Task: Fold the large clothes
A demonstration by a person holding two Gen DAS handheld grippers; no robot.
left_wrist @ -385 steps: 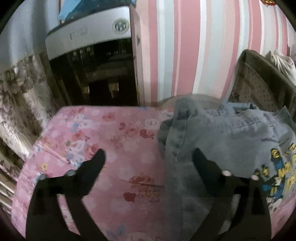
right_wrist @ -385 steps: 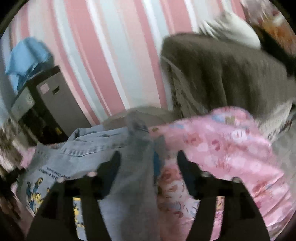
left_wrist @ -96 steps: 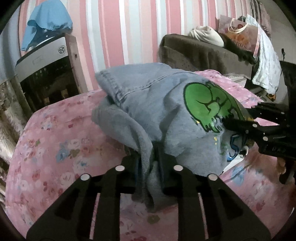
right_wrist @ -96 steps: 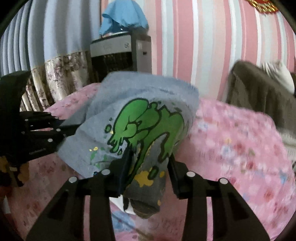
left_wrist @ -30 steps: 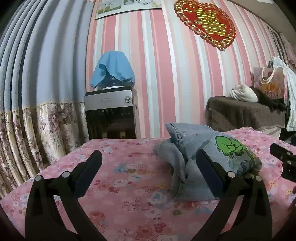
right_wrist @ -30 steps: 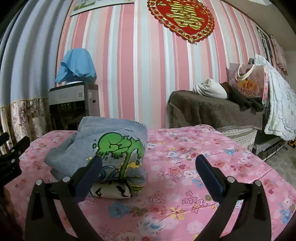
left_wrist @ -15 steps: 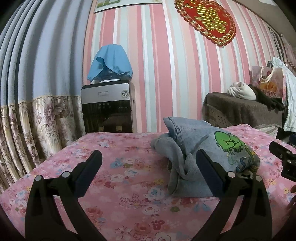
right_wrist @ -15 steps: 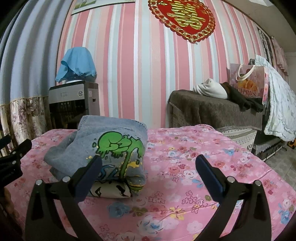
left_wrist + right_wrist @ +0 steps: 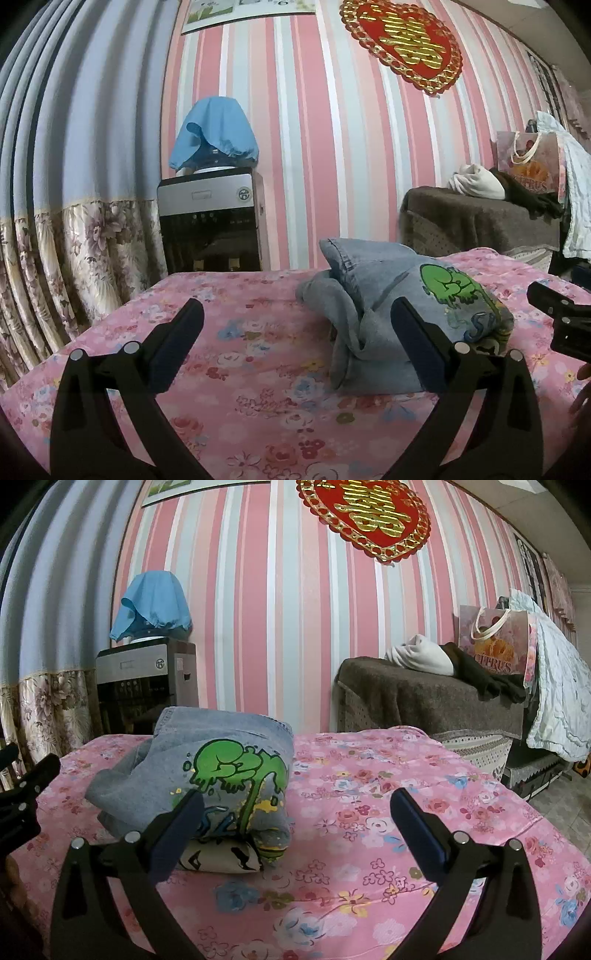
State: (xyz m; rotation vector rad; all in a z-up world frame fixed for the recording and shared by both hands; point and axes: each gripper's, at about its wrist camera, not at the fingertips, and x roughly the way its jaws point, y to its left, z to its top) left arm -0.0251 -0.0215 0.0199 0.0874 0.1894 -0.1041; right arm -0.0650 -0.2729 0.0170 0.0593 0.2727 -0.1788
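- Denim, pale blue and thick, makes up the folded garment (image 9: pixel 399 306) seen from the left wrist view: a lumpy bundle on the pink floral cloth (image 9: pixel 258 350) covering the table, with a stitched hem standing up at the back and a grey sleeve drooping down its near side.
- Left gripper (image 9: pixel 295 332) hangs with its jaws spread wide and nothing between them, its right finger just in front of the bundle.
- My worry here is that loose sleeve: it is not tucked, so any brush from a finger could drag it out and undo the fold.
- From the right wrist view, the same bundle sits left of centre, a glossy green cartoon print on top and a white printed layer poking out underneath.
- Right gripper (image 9: pixel 295 812) is likewise released and empty, its left finger overlapping the bundle's front in this view; contact I cannot judge.
- Stiff denim tends to spring back, so the rounded top layer may slide off.
- Smooth tablecloth could let the stack shift.
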